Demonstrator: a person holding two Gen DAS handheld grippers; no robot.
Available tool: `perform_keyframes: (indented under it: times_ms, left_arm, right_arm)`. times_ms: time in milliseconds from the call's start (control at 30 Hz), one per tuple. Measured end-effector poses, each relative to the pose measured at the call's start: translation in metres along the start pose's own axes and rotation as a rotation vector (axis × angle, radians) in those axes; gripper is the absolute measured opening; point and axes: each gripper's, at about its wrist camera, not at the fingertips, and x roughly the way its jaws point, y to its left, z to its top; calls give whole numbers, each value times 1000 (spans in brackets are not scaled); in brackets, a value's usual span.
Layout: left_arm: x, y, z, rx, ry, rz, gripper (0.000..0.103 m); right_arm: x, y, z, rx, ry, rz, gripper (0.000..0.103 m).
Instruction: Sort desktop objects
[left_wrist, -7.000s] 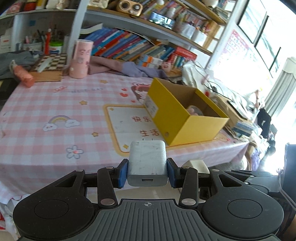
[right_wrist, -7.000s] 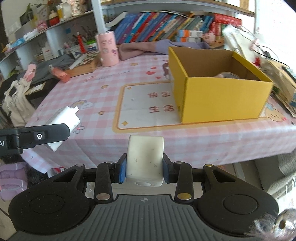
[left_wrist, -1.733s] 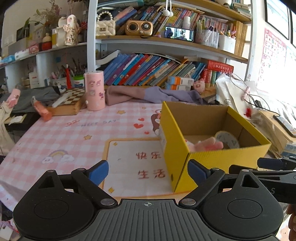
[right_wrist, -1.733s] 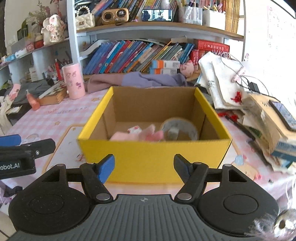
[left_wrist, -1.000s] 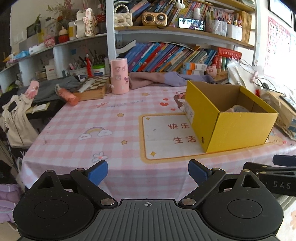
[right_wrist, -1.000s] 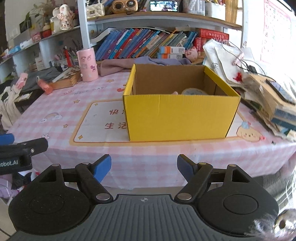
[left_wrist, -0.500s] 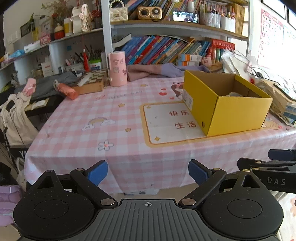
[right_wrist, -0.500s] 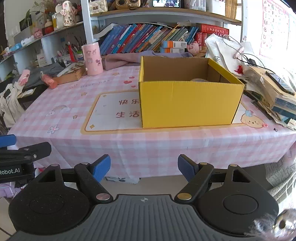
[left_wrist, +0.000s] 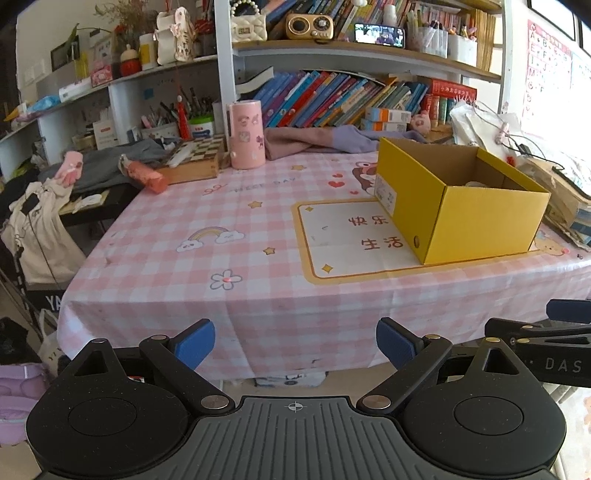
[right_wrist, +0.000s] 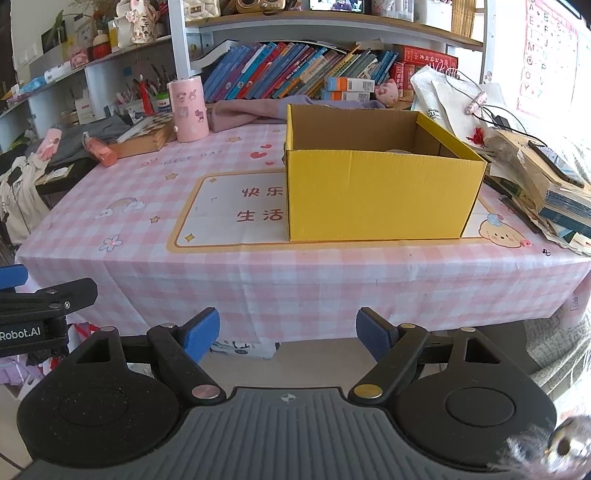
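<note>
**Yellow box on the tabletop, both grippers empty**

Yellow cardboard, the box (left_wrist: 461, 206) stands open-topped on the right half of the tabletop (left_wrist: 229, 236), partly over the cream panel with red characters on the pink checked cloth. Something round and pale shows low inside it; what it is cannot be told.

Left gripper (left_wrist: 295, 343) hangs off the near edge of the tabletop, well apart from the box, its blue-padded fingers (left_wrist: 195, 341) spread wide with nothing between them. Right gripper (right_wrist: 288, 334) also hangs off the near edge, facing the box front, fingers (right_wrist: 201, 332) wide apart and empty.

At the back stand a pink cup (left_wrist: 245, 134), a chessboard box (left_wrist: 194, 158) and a purple cloth (left_wrist: 314, 142) below the shelf of books (left_wrist: 332, 99).
</note>
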Motion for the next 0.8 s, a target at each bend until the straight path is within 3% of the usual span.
perform_keyframes:
  times_ms: [800]
  left_arm:
    - [-1, 7, -1, -11, -8, -10, 96]
  right_arm:
    - [-1, 6, 3, -34, -6, 11, 81]
